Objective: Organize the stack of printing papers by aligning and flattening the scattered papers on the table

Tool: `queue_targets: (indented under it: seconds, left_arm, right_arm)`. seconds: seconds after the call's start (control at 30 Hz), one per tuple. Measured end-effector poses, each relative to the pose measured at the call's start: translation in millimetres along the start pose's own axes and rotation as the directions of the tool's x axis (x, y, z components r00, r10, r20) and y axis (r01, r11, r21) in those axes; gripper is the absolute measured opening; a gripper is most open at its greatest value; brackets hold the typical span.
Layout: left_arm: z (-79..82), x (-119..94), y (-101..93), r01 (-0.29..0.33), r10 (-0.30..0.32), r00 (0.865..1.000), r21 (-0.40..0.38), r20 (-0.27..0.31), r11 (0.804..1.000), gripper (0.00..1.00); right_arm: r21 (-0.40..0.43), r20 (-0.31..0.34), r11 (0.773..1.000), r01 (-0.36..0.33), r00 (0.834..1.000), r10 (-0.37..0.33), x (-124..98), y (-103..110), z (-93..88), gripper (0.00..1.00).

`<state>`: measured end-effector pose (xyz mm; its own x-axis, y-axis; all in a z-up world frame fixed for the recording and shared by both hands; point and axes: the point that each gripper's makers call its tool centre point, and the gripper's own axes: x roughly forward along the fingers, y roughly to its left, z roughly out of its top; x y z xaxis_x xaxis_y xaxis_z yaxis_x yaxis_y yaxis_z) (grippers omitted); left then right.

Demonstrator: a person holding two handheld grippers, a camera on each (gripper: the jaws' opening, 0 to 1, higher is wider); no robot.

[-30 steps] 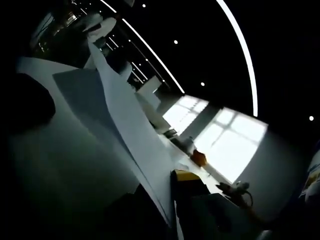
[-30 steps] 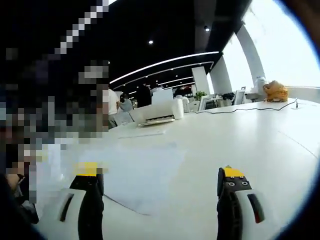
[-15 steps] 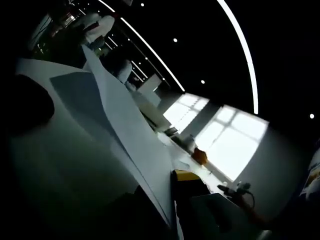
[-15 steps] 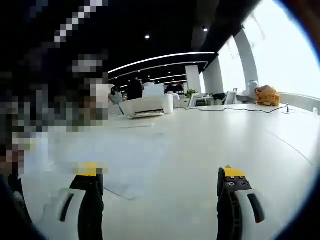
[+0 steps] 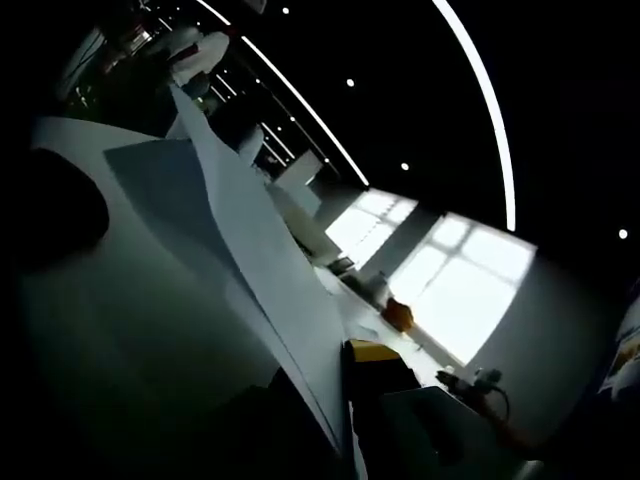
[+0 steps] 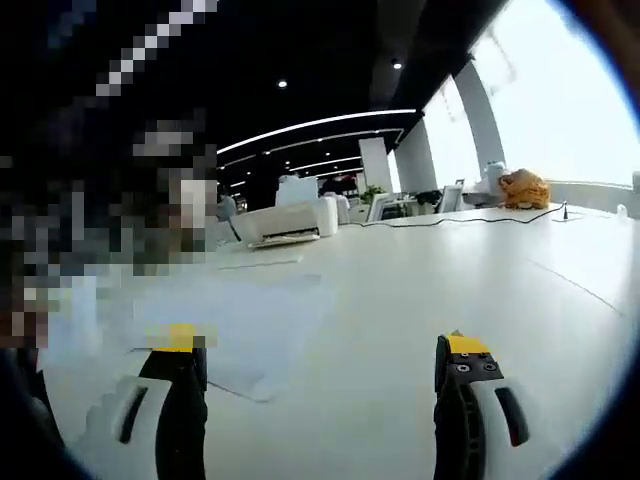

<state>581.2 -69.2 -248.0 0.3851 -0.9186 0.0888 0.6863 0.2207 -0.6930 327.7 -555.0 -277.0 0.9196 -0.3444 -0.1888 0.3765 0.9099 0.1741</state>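
Right gripper (image 6: 322, 365): seen in the right gripper view, the two jaws rise from the bottom edge, upright and parallel, with yellow tips. They stand wide apart, with nothing between them. The gripper is held low and roughly level, pointing forward across the white surface (image 6: 420, 300).

Printing papers (image 6: 235, 325): in the right gripper view, the sheets lie flat on the surface ahead of the left-hand jaw. One corner points toward the gap between the jaws, short of their tips. The papers do not touch either jaw.

Left gripper (image 5: 330, 385): the left gripper view is strongly rolled, so the surface runs diagonally through it. One jaw with a yellow tip shows at the bottom centre. The other jaw is lost in dark shadow to its left. A sheet of paper (image 5: 255, 260) runs from the jaws up and away toward the upper left, raised on edge above the surface, its near end passing between the jaws. The jaws appear closed on this sheet, though the contact itself is dark.

Background, right gripper view: a white printer (image 6: 285, 222) stands far back on the surface, a black cable (image 6: 460, 219) trails to the right of it, and an orange object (image 6: 524, 188) sits by the bright window (image 6: 560, 110).
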Motion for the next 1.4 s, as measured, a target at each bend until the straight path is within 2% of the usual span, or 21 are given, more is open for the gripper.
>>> queue_targets:
  seconds: [0.13, 0.43, 0.7, 0.8, 0.93, 0.97, 1.0, 1.1, 1.17, 1.33, 1.4]
  left_arm:
    - [-0.4, 0, -0.8, 0.003, -0.003, 1.0, -0.004, -0.001, 1.0, 0.07]
    - [0.3, -1, -3.9, 0.016, -0.016, 1.0, -0.009, 0.011, 1.0, 0.07]
    - [5.0, 0, 5.8, 0.021, -0.021, 1.0, -0.012, 0.01, 1.0, 0.07]
    - [6.5, 0, 9.4, 0.02, -0.02, 1.0, -0.011, 0.009, 1.0, 0.07]
    - [7.3, 1, 11.7, 0.017, -0.017, 1.0, -0.01, 0.01, 1.0, 0.07]
    - [7.5, 1, 12.0, 0.016, -0.016, 1.0, -0.009, 0.012, 1.0, 0.07]
    - [7.7, 1, 12.1, 0.017, -0.017, 1.0, -0.009, 0.013, 1.0, 0.07]
    - [8.2, 0, 13.1, 0.02, -0.02, 1.0, -0.011, 0.013, 1.0, 0.07]
    - [7.3, 0, 11.5, 0.021, -0.021, 1.0, -0.012, 0.013, 1.0, 0.07]
    - [6.0, 0, 10.1, 0.023, -0.023, 1.0, -0.01, 0.009, 1.0, 0.07]
    - [5.2, 0, 9.2, 0.024, -0.024, 1.0, -0.009, 0.008, 1.0, 0.07]
  right_arm:
    - [-0.018, -0.009, 1.0, 0.008, 1.0, -0.008, -3, 6, -3.4, 0.9]
    - [-0.049, -0.011, 0.997, 0.06, 0.998, -0.061, -3, 5, -7.1, 0.9]
    - [-0.084, -0.018, 0.993, 0.077, 0.997, -0.078, -1, 6, -11.4, 0.9]
    - [-0.073, -0.026, 0.995, 0.062, 0.998, -0.065, 2, 13, -13.2, 0.9]
    - [-0.053, -0.028, 0.997, 0.048, 0.998, -0.05, 12, 34, -16.5, 0.9]
    - [-0.048, -0.05, 0.998, 0.042, 0.998, -0.044, 16, 40, -21.3, 0.9]
    - [-0.052, -0.076, 0.998, 0.033, 0.996, -0.037, 20, 47, -26.3, 0.9]
    - [-0.129, -0.08, 0.99, 0.052, 0.995, -0.063, 32, 60, -29.3, 0.9]
    - [-0.127, -0.084, 0.99, 0.054, 0.994, -0.065, 37, 66, -30.2, 0.9]
    - [-0.111, -0.087, 0.99, 0.086, 0.992, -0.096, 48, 68, -26.1, 0.9]
    - [-0.078, -0.063, 0.993, 0.093, 0.993, -0.098, 48, 70, -21.4, 0.89]
